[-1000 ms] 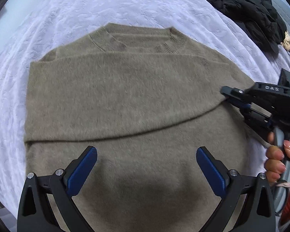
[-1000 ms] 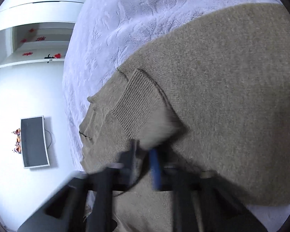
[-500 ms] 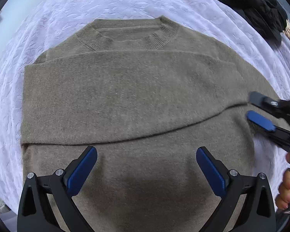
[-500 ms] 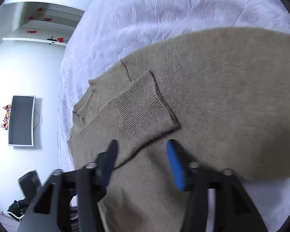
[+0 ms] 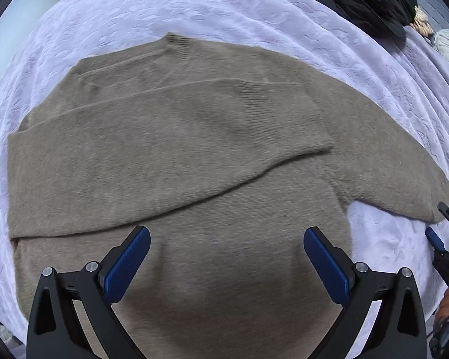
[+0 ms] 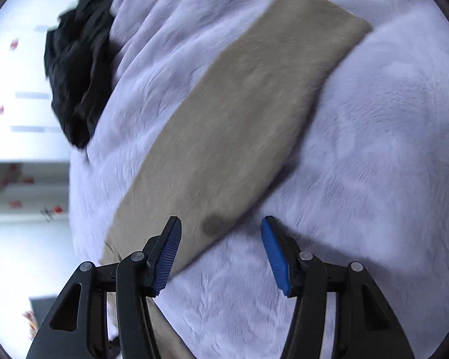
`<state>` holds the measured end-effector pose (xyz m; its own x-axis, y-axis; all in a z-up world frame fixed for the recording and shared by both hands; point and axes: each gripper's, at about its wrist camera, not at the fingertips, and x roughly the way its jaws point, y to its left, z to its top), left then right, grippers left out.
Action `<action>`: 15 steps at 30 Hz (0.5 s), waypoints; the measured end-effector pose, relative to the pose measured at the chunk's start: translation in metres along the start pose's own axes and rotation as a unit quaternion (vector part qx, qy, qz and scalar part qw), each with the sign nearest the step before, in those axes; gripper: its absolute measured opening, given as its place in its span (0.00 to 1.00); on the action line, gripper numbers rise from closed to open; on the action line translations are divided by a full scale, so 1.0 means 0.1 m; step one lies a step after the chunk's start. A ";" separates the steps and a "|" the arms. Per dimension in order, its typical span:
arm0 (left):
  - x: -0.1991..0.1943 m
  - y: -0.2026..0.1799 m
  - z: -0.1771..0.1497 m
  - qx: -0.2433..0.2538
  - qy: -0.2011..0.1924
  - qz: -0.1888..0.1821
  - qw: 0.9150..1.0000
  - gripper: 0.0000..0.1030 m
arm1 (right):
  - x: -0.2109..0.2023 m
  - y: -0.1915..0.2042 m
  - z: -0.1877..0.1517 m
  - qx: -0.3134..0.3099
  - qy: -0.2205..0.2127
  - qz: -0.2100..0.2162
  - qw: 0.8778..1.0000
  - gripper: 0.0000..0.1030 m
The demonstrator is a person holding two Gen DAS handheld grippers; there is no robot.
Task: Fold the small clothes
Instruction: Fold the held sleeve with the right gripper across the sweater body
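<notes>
Fuzzy taupe knit sweater (image 5: 176, 209) lies flat on the lavender textured bedspread (image 5: 224, 9), ribbed crew neck (image 5: 179, 42) at the far edge, hem toward the near side. One sleeve is folded across the chest, its ribbed cuff (image 5: 281, 113) lying on the body near the opposite shoulder, lower edge running as a diagonal line over the torso. The other sleeve (image 6: 239, 113) is spread straight out sideways on the bedspread, flat, unfolded, its end square. Fabric soft, brushed, mostly smooth. Small dark spot (image 6: 214, 224) on the outstretched sleeve; shadow or stain, cannot tell.
</notes>
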<state>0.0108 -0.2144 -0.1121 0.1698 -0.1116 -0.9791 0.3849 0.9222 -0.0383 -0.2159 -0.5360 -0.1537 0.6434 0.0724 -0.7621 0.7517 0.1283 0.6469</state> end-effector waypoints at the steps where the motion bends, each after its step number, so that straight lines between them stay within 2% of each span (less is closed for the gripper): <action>1: 0.02 -0.06 0.01 0.004 0.000 -0.001 1.000 1.00 | 0.03 -0.05 0.06 0.016 -0.004 0.011 1.000 0.59; 3: 0.03 -0.16 0.02 0.014 -0.004 -0.003 1.000 1.00 | 0.08 -0.09 0.19 0.034 -0.004 0.042 0.999 0.56; 4: 0.02 -0.19 0.01 0.017 -0.006 -0.005 1.000 1.00 | 0.13 -0.06 0.21 0.040 -0.001 0.063 0.997 0.44; 5: 0.04 -0.25 0.02 0.019 -0.007 -0.007 1.000 1.00 | 0.19 -0.02 0.24 0.049 0.003 0.088 0.995 0.28; 7: 0.01 -0.28 0.01 0.020 -0.008 -0.009 1.000 1.00 | 0.22 0.05 0.26 0.063 0.007 0.131 0.989 0.10; 12: -0.10 -0.15 0.03 0.012 -0.022 -0.006 1.000 1.00 | 0.28 0.54 0.26 0.053 0.014 0.211 0.976 0.09; 15: -0.18 0.11 0.06 0.006 -0.039 0.003 0.999 1.00 | 0.31 1.13 0.14 -0.035 0.027 0.224 0.974 0.08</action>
<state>0.0171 -0.2047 -0.0935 0.2419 -0.1349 -0.9609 0.3953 0.9181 -0.0294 -0.1091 -0.5333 -0.1041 0.8945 0.1883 -0.4056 0.3848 0.1378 0.9126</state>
